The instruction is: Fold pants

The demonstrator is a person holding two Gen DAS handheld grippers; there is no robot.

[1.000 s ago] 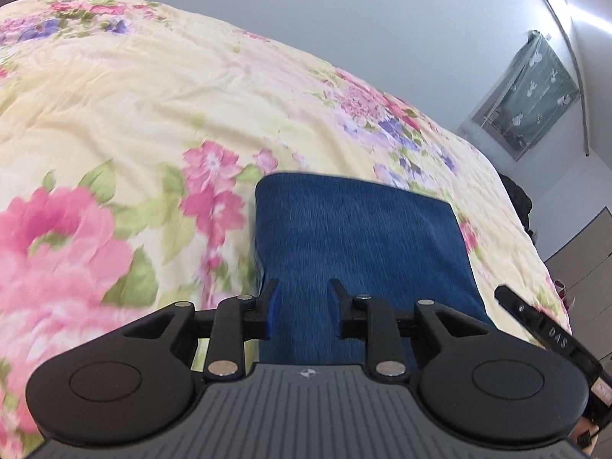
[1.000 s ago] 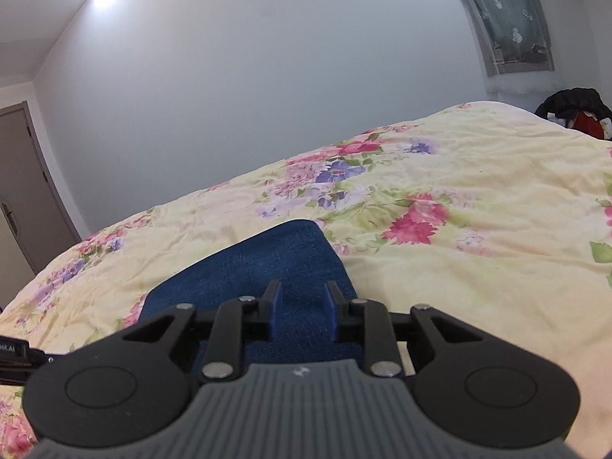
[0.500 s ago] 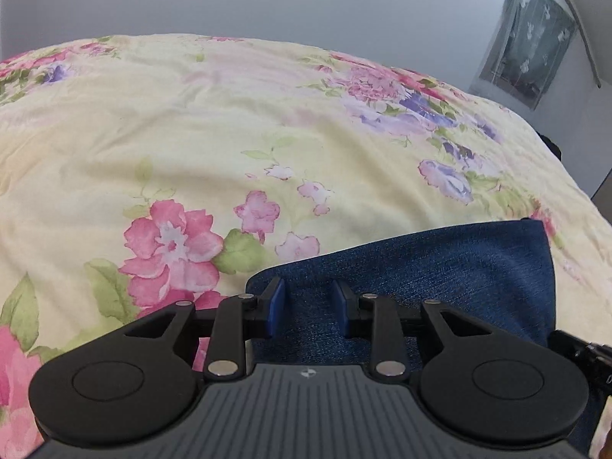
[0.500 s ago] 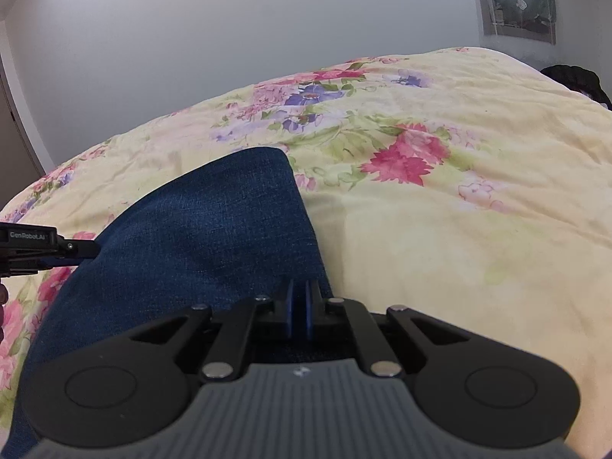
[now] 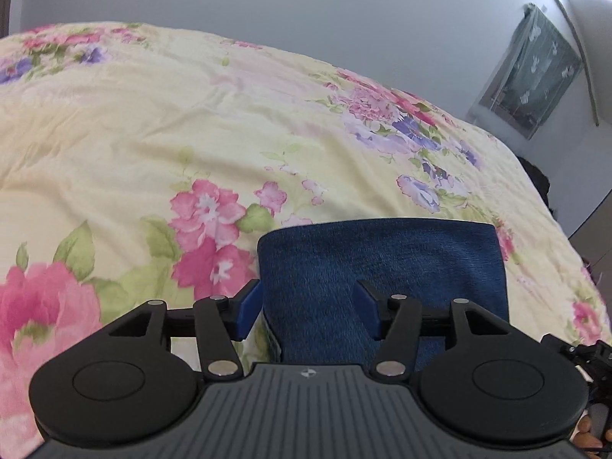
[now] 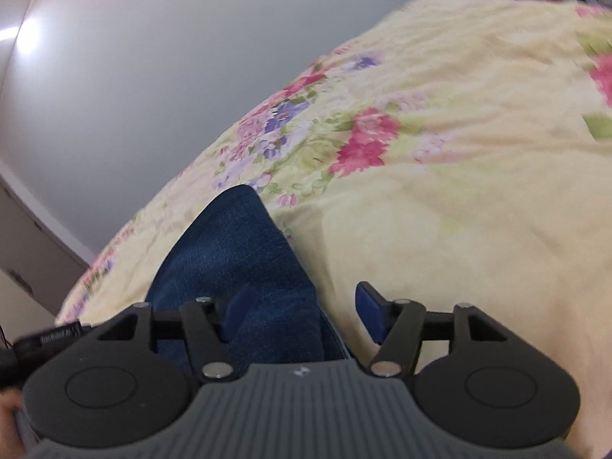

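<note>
In the left wrist view, the pants (image 5: 382, 264) lay on the quilt (image 5: 191, 134) at lower centre, the quilt spreading behind and to both sides. The left gripper (image 5: 308, 306) sat at the bottom, its jaws opening astride the pants' left edge. A curtain (image 5: 531, 72) hung upper right. In the right wrist view, the right gripper (image 6: 298, 311) straddled the pants' right edge, jaws opening.

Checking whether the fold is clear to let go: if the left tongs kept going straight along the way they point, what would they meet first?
Most likely the folded blue pants, lying right ahead between the opening left tongs. Beyond lies the floral bedspread. Depth is hard to judge here.
</note>
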